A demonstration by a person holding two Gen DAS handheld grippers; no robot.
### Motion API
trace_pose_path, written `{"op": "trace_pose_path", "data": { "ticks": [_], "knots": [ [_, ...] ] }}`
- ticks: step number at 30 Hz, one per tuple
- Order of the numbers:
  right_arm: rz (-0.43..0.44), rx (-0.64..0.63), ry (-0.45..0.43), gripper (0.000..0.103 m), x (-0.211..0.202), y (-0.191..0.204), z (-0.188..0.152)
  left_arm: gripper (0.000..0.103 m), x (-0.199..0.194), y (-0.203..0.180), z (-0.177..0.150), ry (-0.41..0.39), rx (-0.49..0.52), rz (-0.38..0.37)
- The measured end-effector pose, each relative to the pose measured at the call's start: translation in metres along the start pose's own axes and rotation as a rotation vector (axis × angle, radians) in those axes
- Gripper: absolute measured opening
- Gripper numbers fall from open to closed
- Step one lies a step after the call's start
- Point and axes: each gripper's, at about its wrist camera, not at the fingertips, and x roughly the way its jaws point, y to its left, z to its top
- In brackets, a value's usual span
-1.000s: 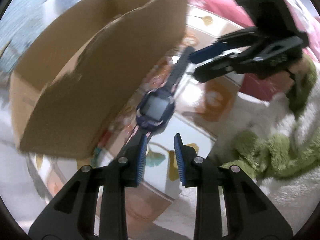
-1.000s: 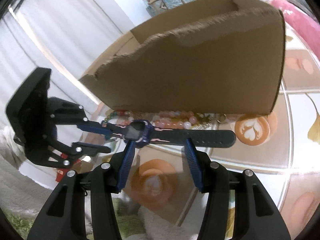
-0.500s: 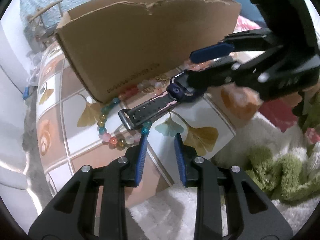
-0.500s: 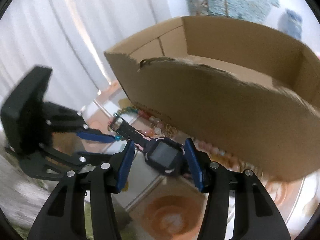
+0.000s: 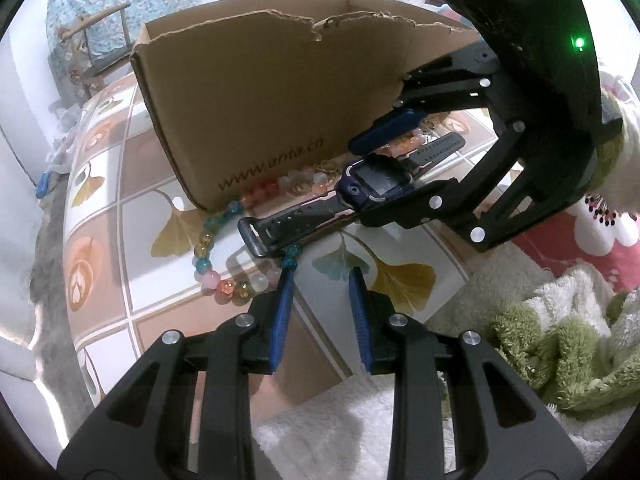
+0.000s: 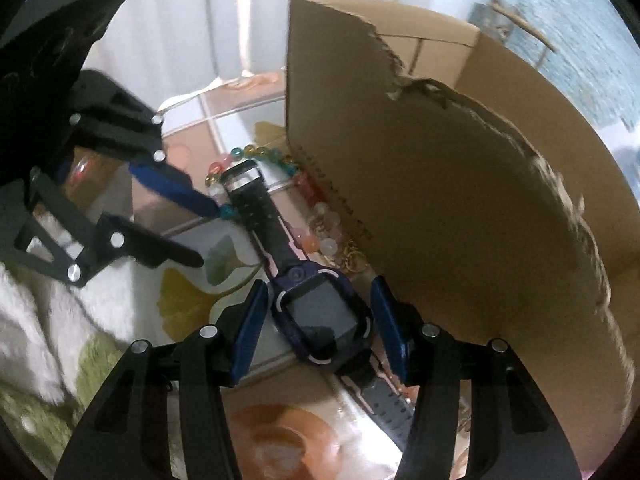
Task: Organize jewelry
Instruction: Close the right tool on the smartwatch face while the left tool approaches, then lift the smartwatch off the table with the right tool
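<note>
A dark blue smartwatch [image 5: 376,186] lies on the patterned table, its strap crossing a bracelet of coloured beads [image 5: 208,236]. My right gripper [image 6: 320,284] stands open astride the watch face [image 6: 324,312], with a sliver of table showing between the left pad and the case. My left gripper [image 5: 322,272] is open and holds nothing. It hangs near the table's front edge, short of the strap's buckle end, one fingertip next to a teal bead [image 5: 290,258]. A torn cardboard box [image 5: 272,92] stands open-topped just behind the jewelry.
Pale beads and small gold rings [image 6: 352,256] lie along the foot of the box [image 6: 460,200]. The tablecloth [image 5: 108,184] shows ginkgo leaves and latte prints. A green fluffy cloth [image 5: 560,340] and a white rug [image 5: 340,420] lie below the table edge. A chair [image 5: 92,40] stands behind.
Both grippers rolled and shifted. The left one drew back from the watch toward the table edge. The right one came down over the watch face, which now sits between its pads.
</note>
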Motion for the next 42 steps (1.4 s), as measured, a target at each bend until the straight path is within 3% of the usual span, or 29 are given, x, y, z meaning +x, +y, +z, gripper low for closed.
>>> {"op": "trace_pose_path", "data": {
  "ticks": [7,17,23,32,36,42],
  "knots": [
    [0.013,-0.065,-0.003,0.043,-0.011,0.003,-0.001,0.028,0.001,0.001,-0.001,0.0,0.007,-0.005],
    [-0.003,-0.147,0.001,0.042,-0.043,0.019,-0.028,0.028,0.001,-0.003,0.002,0.01,0.017,0.001],
    [-0.022,-0.196,0.024,0.042,-0.04,0.033,-0.041,0.035,-0.005,-0.007,0.002,0.024,0.028,0.005],
    [-0.016,-0.104,-0.027,0.044,-0.044,0.027,-0.045,0.044,-0.028,-0.017,-0.004,0.031,0.025,0.055],
    [0.023,-0.039,-0.049,0.044,-0.055,0.021,-0.053,0.045,-0.031,-0.031,0.007,0.006,0.065,0.025],
    [0.029,0.04,-0.037,0.044,-0.068,0.002,-0.074,0.045,-0.006,-0.053,0.034,-0.001,0.227,-0.062]
  ]
}}
